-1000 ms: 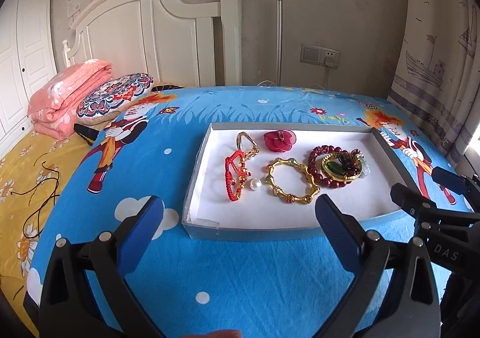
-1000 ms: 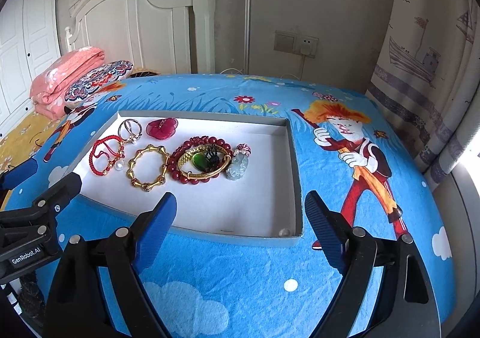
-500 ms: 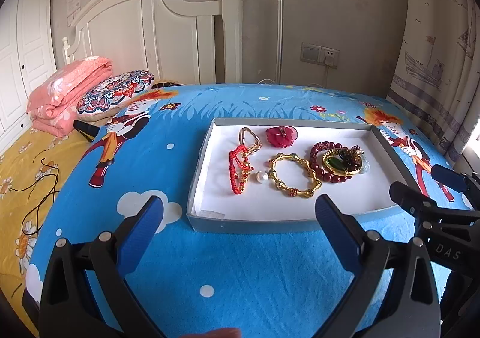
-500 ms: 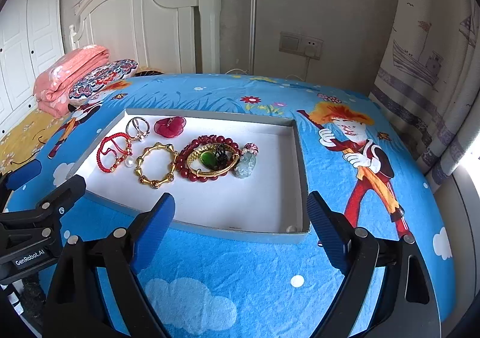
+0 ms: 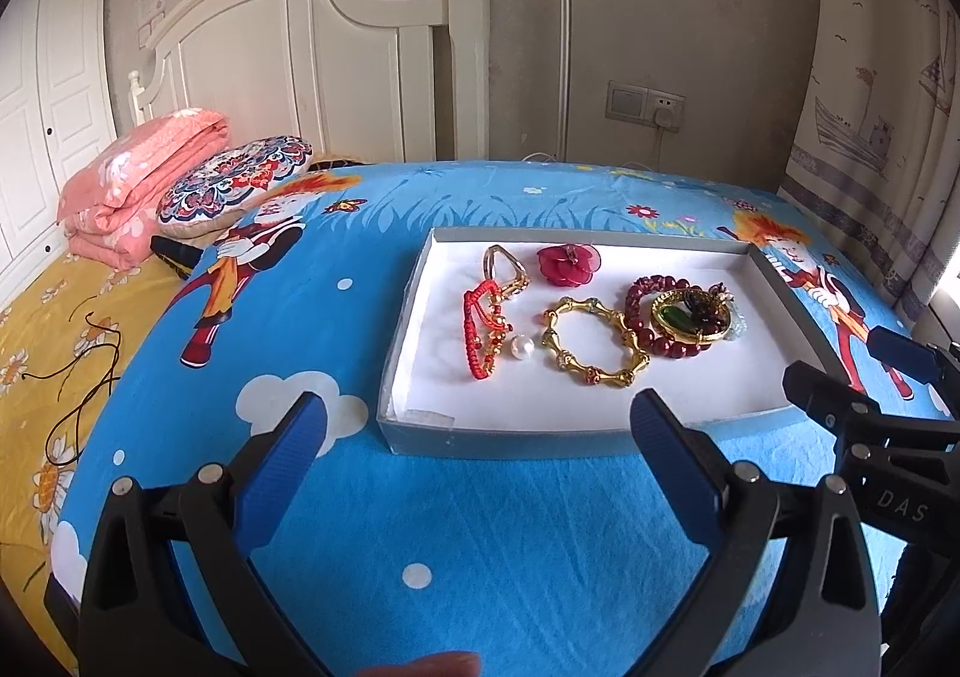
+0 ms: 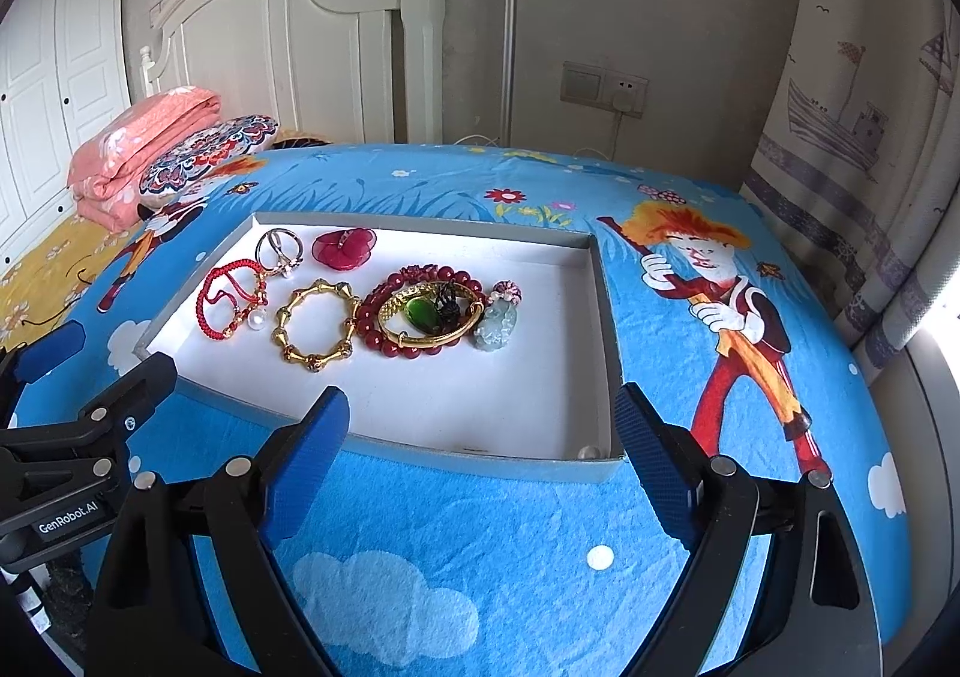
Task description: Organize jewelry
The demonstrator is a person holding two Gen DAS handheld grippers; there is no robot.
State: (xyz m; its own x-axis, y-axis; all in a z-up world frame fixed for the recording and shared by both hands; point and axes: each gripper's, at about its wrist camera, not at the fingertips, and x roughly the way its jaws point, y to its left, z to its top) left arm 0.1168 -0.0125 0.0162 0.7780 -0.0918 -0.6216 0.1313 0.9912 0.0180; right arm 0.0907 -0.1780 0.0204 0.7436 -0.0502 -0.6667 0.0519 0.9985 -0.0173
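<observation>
Here, the left tongs (image 5: 477,440) hang spread wide over the blue cartoon bedspread (image 5: 480,545), holding nothing; the right tongs (image 6: 480,425) are likewise spread and empty, their blue pads straddling the near rim of the tray. A shallow grey tray (image 6: 468,458) with a white floor lies on the bed just beyond both, at twelve o'clock from each. Inside it, running from nine o'clock toward three in the right wrist view: a red cord bracelet (image 6: 225,302) with a pearl (image 6: 258,319) touching it, a gold-toned ring clasp (image 6: 279,251) behind, a crimson flower piece (image 6: 345,248), a gold bamboo-link bangle (image 6: 315,326), a dark red bead bracelet (image 6: 420,344) with a gold bangle and green stone (image 6: 420,314) lying on it, and a pale jade pendant (image 6: 497,326) just beside. All the jewelry sits apart from both tongs.
</observation>
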